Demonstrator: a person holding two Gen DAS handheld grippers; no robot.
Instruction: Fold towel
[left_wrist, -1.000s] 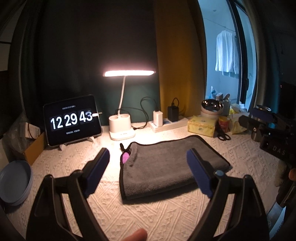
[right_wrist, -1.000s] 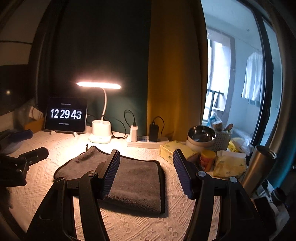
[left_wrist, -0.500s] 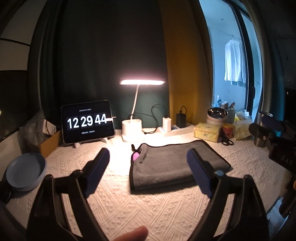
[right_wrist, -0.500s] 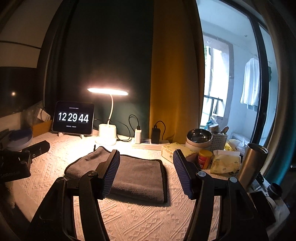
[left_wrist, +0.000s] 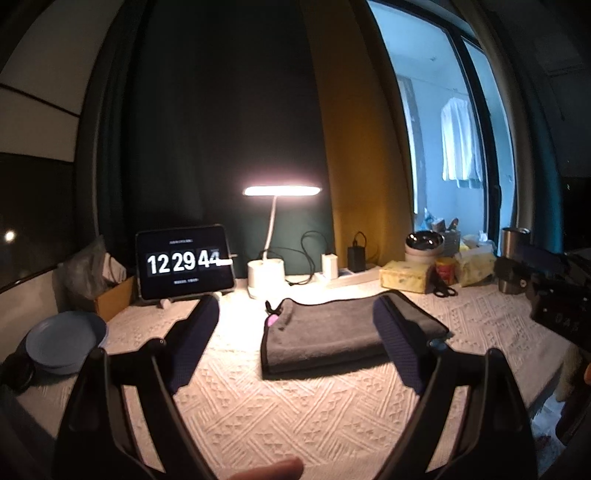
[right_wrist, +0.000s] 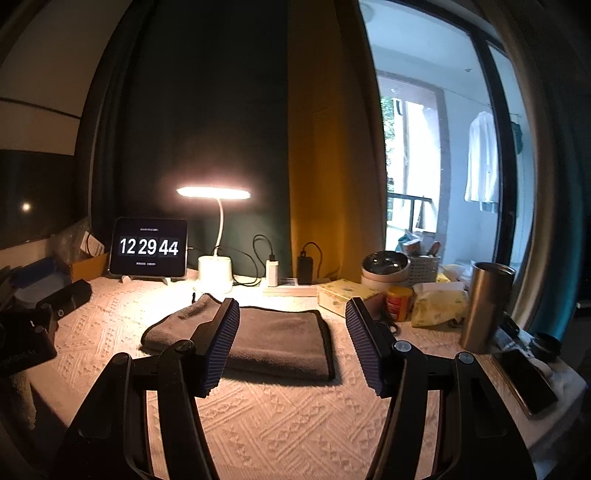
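A grey towel (left_wrist: 332, 332) with dark edging lies folded flat on the white patterned tablecloth (left_wrist: 280, 410), a pink tag at its left end. It also shows in the right wrist view (right_wrist: 280, 339). My left gripper (left_wrist: 295, 332) is open and empty, held above the table in front of the towel. My right gripper (right_wrist: 291, 332) is open and empty, also back from the towel and above the cloth. Neither touches the towel.
A tablet clock (left_wrist: 184, 264), a lit desk lamp (left_wrist: 273, 229) and a power strip (left_wrist: 347, 277) stand at the back. A blue bowl (left_wrist: 62, 339) is at left. A tissue box (right_wrist: 343, 295), jar (right_wrist: 399, 302), steel tumbler (right_wrist: 484, 306) and phone (right_wrist: 524, 380) are at right.
Both grippers have pulled back and risen away from the towel, so it looks smaller and farther. The towel has not moved. Both stay open.
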